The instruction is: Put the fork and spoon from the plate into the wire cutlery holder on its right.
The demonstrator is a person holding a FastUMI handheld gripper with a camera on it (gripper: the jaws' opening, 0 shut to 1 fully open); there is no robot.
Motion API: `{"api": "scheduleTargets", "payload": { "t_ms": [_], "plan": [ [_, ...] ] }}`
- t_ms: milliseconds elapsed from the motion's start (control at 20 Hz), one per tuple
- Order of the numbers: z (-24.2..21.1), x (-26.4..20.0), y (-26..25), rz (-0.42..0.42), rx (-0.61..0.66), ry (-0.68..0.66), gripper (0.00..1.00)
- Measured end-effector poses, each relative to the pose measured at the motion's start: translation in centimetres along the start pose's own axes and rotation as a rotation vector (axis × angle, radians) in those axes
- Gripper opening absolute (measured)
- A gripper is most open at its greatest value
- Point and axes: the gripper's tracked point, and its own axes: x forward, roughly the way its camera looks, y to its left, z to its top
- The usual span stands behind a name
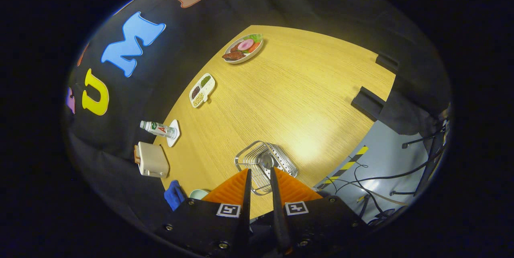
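1. The gripper was seen nearly closed, with only a narrow gap left between its fingers. Whether anything was pinched there could not be told.
2. The wire cutlery holder was found just ahead of the fingertips. A round shiny piece, judged to be the spoon's bowl, was seen over or inside it.
3. A pale plate rim was glimpsed at 8 o'clock from the holder, largely hidden by 1 finger. The fork could not be made out.
4. If the spoon was held, a slanted release could have left it caught across the wires.
5. The light holder could have been nudged by the fingertips towards the table edge at 4 o'clock.
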Motion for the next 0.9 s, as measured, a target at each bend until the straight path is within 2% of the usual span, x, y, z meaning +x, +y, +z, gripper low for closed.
{"api": "scheduleTargets", "payload": {
  "t_ms": [550, 900],
  "plan": [
    [-0.7, -1.7, 2.1, 0.057, 0.016, 0.021, 0.26],
    [-4.1, -1.9, 6.1, 0.122, -0.048, 0.110, 0.26]
  ]
}}
